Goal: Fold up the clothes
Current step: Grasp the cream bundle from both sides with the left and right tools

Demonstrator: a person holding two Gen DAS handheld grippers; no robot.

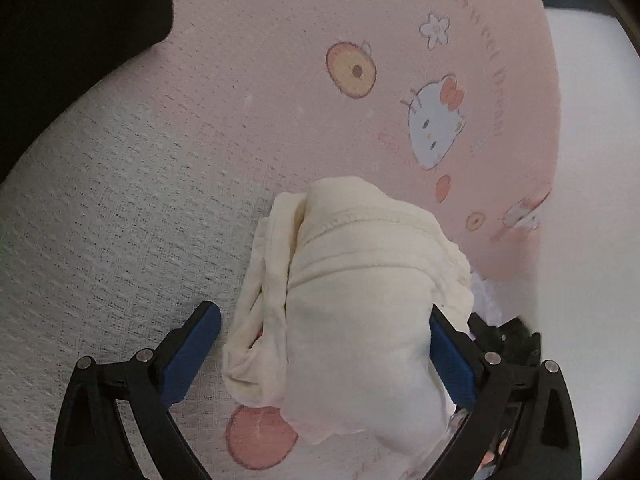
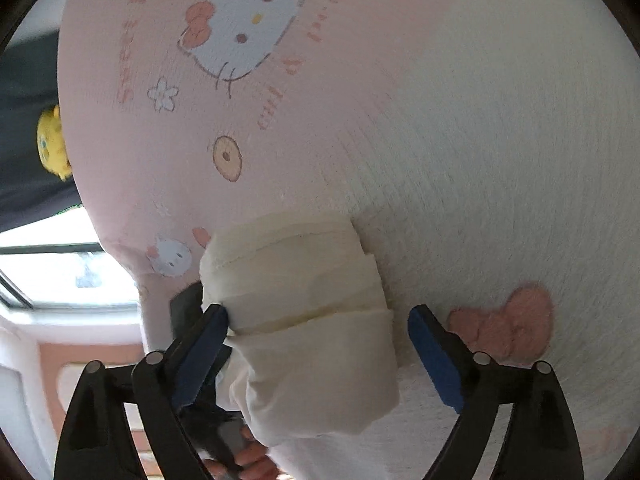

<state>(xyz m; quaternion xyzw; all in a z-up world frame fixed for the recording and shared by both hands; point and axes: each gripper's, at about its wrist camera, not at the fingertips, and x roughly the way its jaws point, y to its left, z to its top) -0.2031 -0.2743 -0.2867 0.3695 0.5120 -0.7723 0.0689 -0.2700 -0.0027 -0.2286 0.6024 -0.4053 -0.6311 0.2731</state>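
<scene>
A cream garment (image 1: 360,320), folded into a thick bundle, lies on a pink and white bed cover (image 1: 240,120) printed with cartoon cats. My left gripper (image 1: 322,314) stands open around the bundle's near end; its left pad (image 1: 192,352) is clear of the cloth and its right pad (image 1: 448,364) is against it. In the right wrist view the same garment (image 2: 304,312) lies between the wide jaws of my right gripper (image 2: 318,314), which is open. Its left pad (image 2: 200,356) brushes the cloth and its right pad (image 2: 436,360) stands apart from it.
The cover's edge (image 1: 548,200) runs close on the right of the garment, with a pale surface beyond. A dark object (image 1: 80,8) sits at the far left. A yellow toy (image 2: 52,146) and a window (image 2: 68,272) show past the cover's edge. A hand (image 2: 244,460) holds a handle below.
</scene>
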